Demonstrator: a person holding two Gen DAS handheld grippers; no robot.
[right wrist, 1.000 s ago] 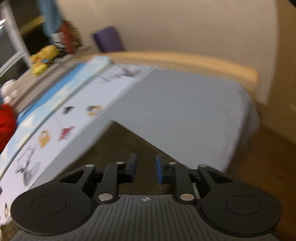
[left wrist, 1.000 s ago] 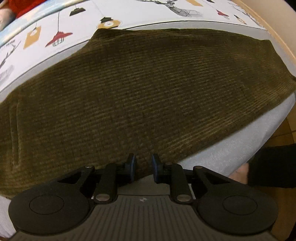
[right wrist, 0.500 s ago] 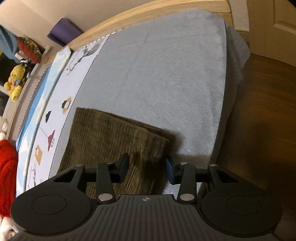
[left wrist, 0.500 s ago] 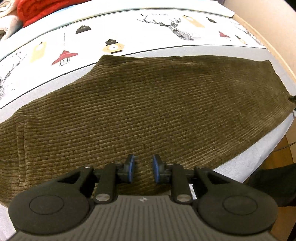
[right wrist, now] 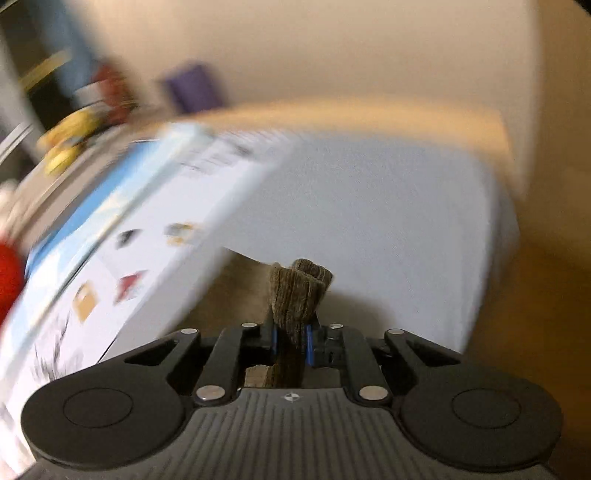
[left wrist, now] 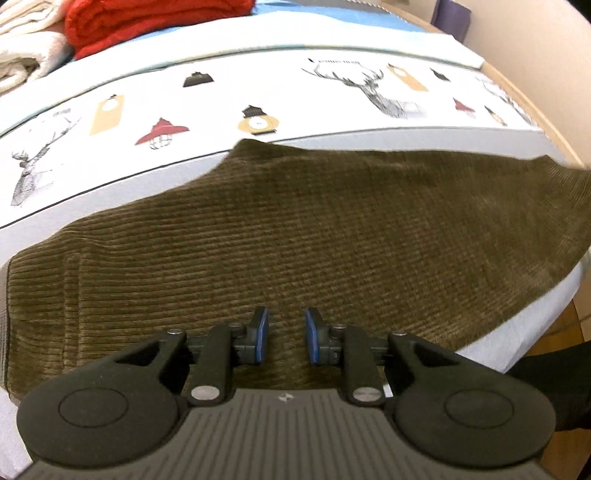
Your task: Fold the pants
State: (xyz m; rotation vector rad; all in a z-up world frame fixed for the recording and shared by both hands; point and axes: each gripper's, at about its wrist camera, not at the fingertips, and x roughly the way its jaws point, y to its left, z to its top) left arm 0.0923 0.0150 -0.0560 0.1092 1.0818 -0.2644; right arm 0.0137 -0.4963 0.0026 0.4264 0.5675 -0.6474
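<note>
**Corduroy Pinched at One End, Spread Flat at the Other**

Bed [left wrist: 369, 44] under a printed cover, deer and lanterns across the upper frame; red blanket [left wrist: 147, 18] at upper left. Olive corduroy pants [left wrist: 314, 236] flat across the middle of the left wrist view. Left gripper [left wrist: 282, 338] low centre over the cloth, pads apart, nothing between them. Right gripper [right wrist: 291, 338] just closed, pinching a bunched fold of the pants [right wrist: 299, 291], in a blurred view.
</note>
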